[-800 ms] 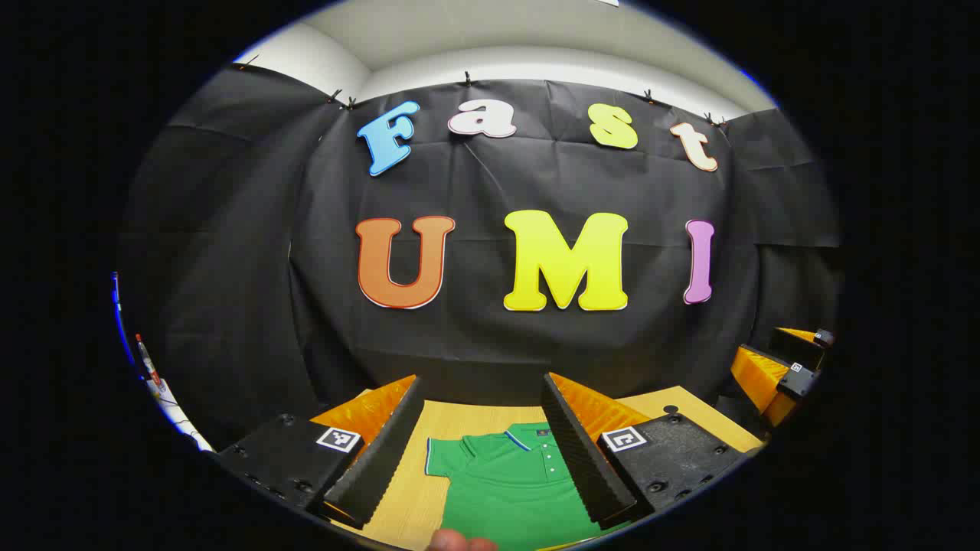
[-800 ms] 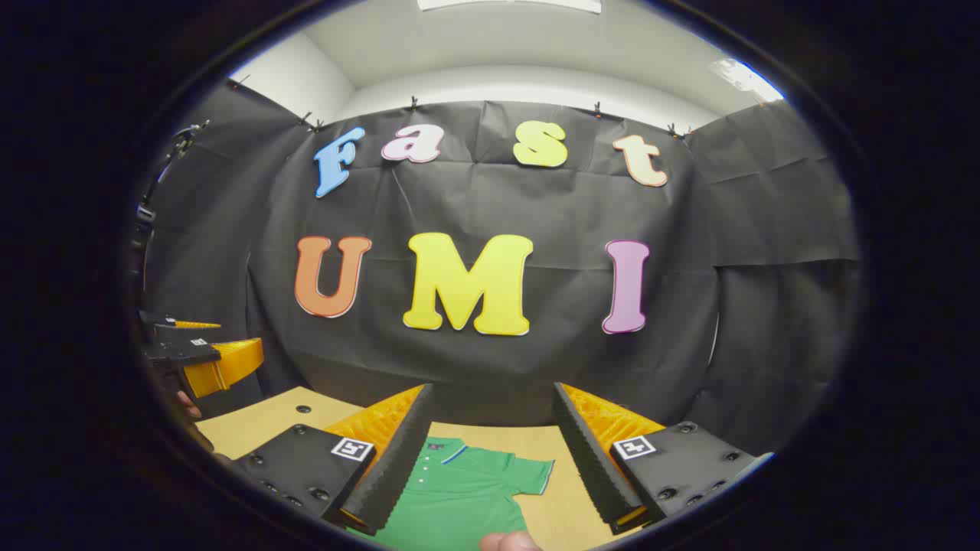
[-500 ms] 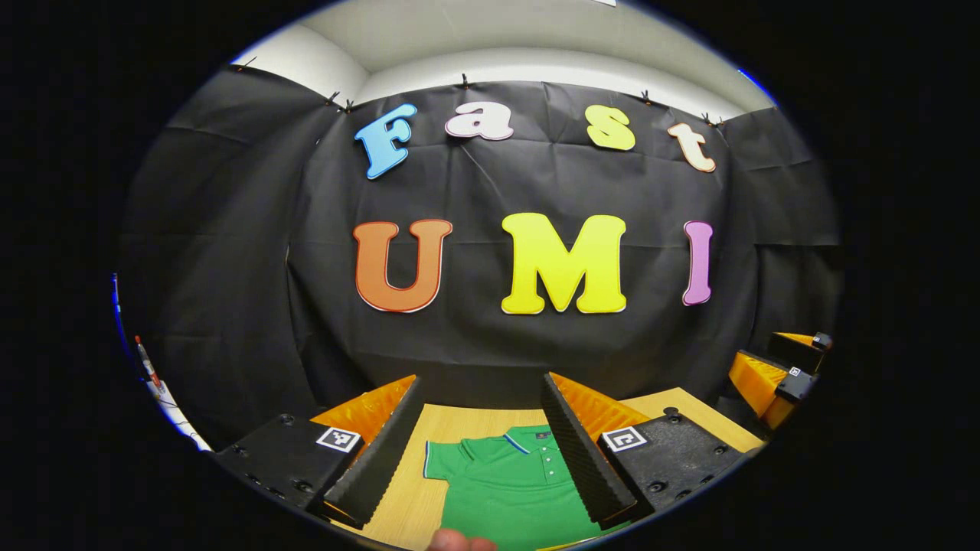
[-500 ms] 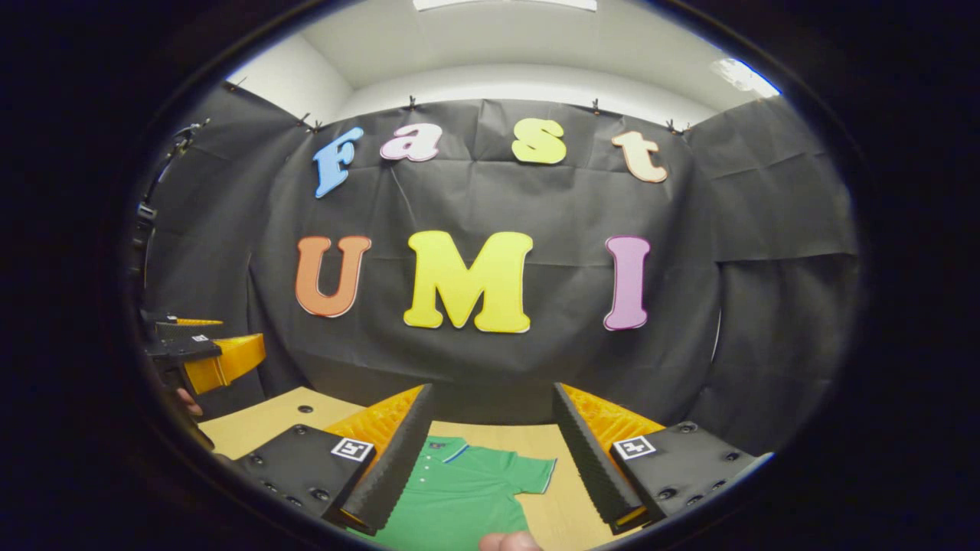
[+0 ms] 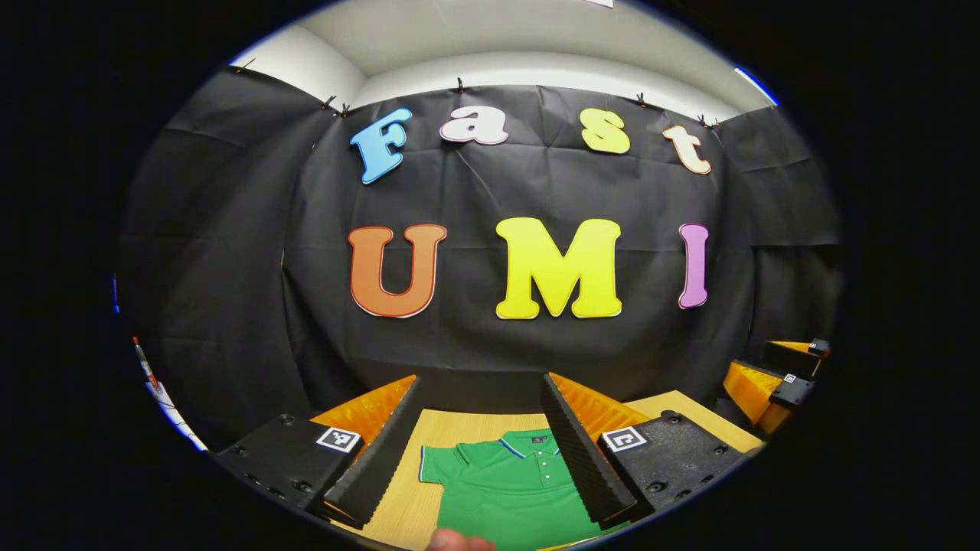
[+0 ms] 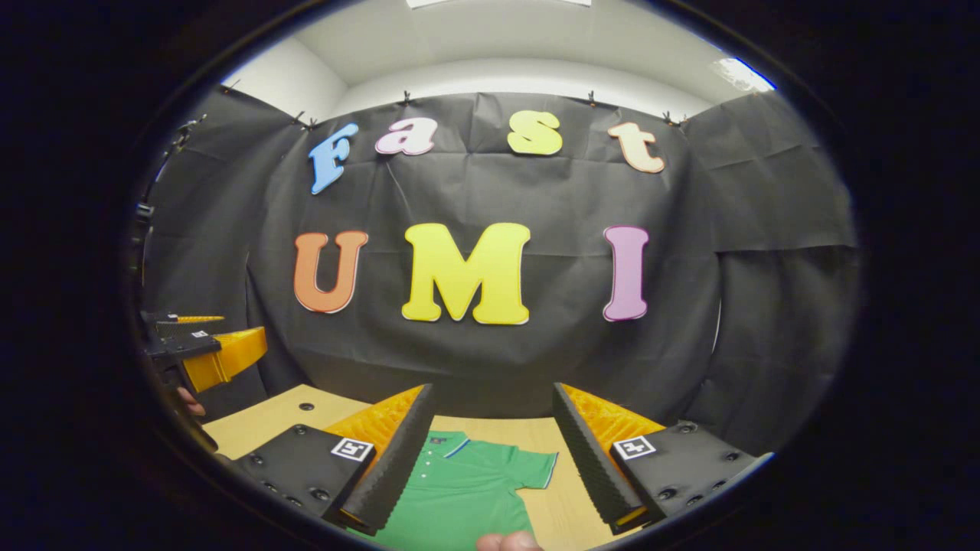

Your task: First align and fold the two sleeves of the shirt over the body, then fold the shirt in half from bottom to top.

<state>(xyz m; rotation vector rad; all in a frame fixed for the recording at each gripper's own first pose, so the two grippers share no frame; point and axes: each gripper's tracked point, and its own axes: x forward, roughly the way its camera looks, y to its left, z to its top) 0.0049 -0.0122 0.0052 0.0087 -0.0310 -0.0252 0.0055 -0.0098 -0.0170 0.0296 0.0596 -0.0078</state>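
In the left gripper view my left gripper (image 5: 481, 444) hangs spread wide above the wooden table (image 5: 398, 509), holding nothing; between its fingers the green polo shirt (image 5: 505, 490) lies flat, collar away from me; my right gripper (image 5: 773, 379) hovers far right. In the right gripper view my right gripper (image 6: 490, 451) is spread too; the shirt's sleeve (image 6: 528, 467) lies unfolded; my left gripper (image 6: 203, 356) shows at left.

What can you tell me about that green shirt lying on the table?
The green shirt is a short-sleeved polo of what looks like knit fabric, with a collar edged in a thin blue and white stripe, a buttoned placket and a small dark tag inside the neck. It lies flat and face up on the wooden table, collar toward the black cloth wall, both sleeves spread out to the sides and not yet folded. Sleeve cuffs carry the same striped trim. Both grippers hang above it with jaws open, neither touching it.
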